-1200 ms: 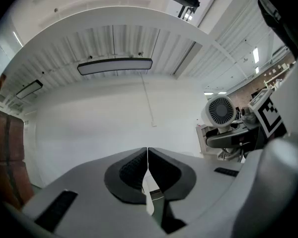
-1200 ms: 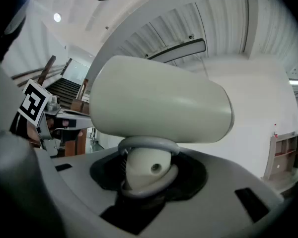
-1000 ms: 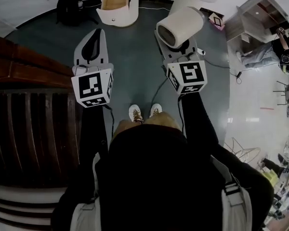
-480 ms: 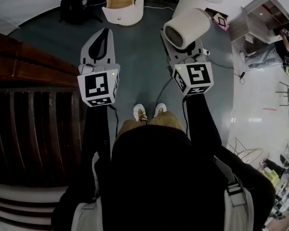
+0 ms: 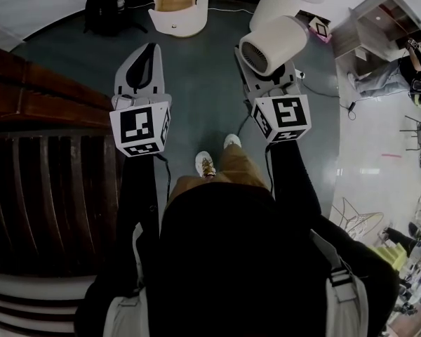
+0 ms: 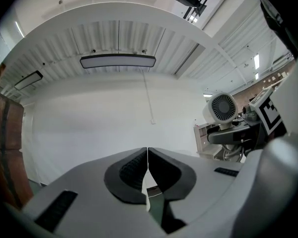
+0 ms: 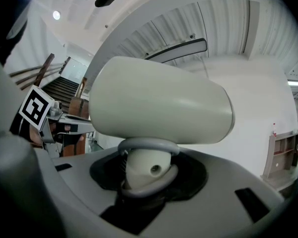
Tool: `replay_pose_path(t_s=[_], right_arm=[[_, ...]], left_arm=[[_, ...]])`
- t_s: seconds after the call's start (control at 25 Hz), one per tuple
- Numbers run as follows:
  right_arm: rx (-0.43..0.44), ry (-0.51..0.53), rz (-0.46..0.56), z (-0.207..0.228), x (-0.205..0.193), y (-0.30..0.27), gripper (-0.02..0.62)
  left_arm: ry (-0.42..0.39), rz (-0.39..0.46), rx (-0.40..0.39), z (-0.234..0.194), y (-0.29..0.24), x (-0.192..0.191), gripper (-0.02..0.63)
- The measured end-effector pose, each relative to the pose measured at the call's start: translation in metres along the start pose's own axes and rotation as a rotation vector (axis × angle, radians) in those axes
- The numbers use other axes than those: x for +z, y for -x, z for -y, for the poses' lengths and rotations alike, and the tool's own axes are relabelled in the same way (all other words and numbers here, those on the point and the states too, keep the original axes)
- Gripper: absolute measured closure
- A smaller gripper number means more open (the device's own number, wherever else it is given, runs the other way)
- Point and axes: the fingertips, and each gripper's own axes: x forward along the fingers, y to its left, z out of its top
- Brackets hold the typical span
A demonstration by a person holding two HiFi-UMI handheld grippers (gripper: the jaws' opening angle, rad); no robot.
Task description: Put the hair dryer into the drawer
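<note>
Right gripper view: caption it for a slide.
Right gripper clamps the cream hair dryer by its handle, barrel crosswise above the jaws.

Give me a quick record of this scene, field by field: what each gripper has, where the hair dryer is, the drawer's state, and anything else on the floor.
left gripper: jaws together, nothing between them
right gripper: shut on the handle of the hair dryer
hair dryer: cream, held off the floor, grille turned toward the left gripper
drawer: open, ahead of the person, hair dryer not yet in it
backpack: black, on the floor to the left of the drawer in the head view
</note>
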Motion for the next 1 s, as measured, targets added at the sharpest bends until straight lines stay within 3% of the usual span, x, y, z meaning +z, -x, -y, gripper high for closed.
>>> replay_pose_path(t_s=[0.4, 1.0], right_arm=[[0.004, -0.014, -0.012, 0.019, -0.011, -0.033, 0.394], [0.105, -0.025, 0.0, 0.067, -0.012, -0.161, 0.393]], left_arm=[[-0.002, -0.015, -0.003, -0.005, -0.036, -0.009, 0.588], [0.022, -0.05, 0.063, -0.046, -0.147, -0.023, 0.588]])
